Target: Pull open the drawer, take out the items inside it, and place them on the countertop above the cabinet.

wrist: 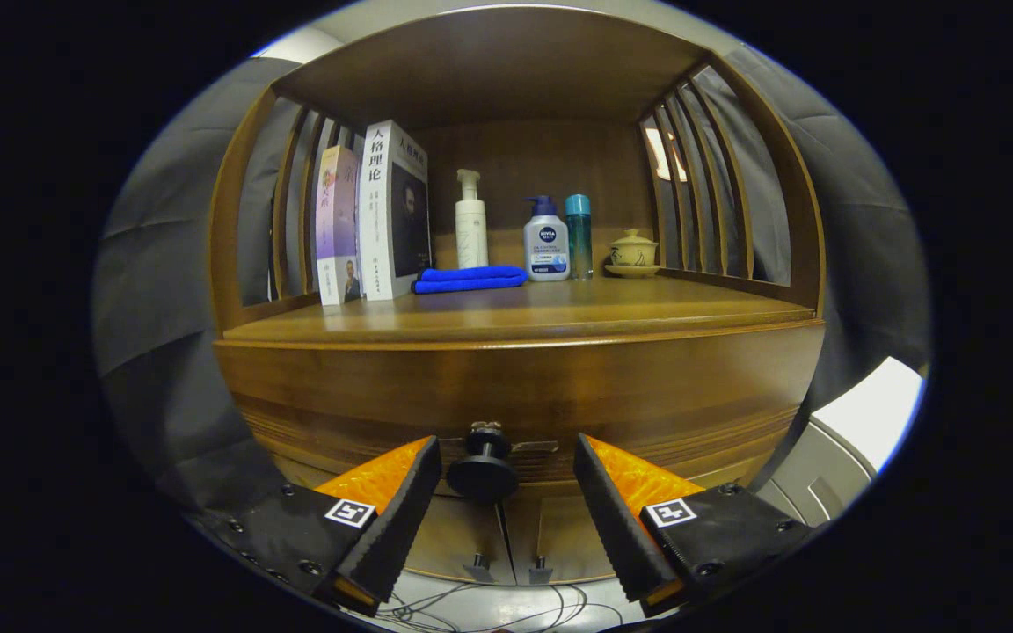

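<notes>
Dark cloth booth wall behind a wooden cabinet [515,387] with slatted sides and an open shelf space; its top is the surface [559,312] carrying the goods. Working left to right across that surface, we note: two books [375,220] standing upright against the left slats, the taller one just right of the shorter; a folded blue cloth [470,279] lying flat, touching the taller book's foot; a white pump bottle [470,224] upright just behind the cloth; a second pump bottle [546,242] with a dark cap, standing at the cloth's right end; a slim teal bottle [578,233] just beside it; a small lidded cup on a saucer [634,253] near the right slats.

Below the surface we see the drawer [515,413] front, closed, flush with the cabinet. Its dark round knob [483,466] sticks out toward us.

Gripper [501,492] low and close to the drawer front. Jaws stand wide, one each side of the knob, neither touching it. The knob sits between them, nearer the left one. Cables [471,607] lie on the pale floor beneath.
</notes>
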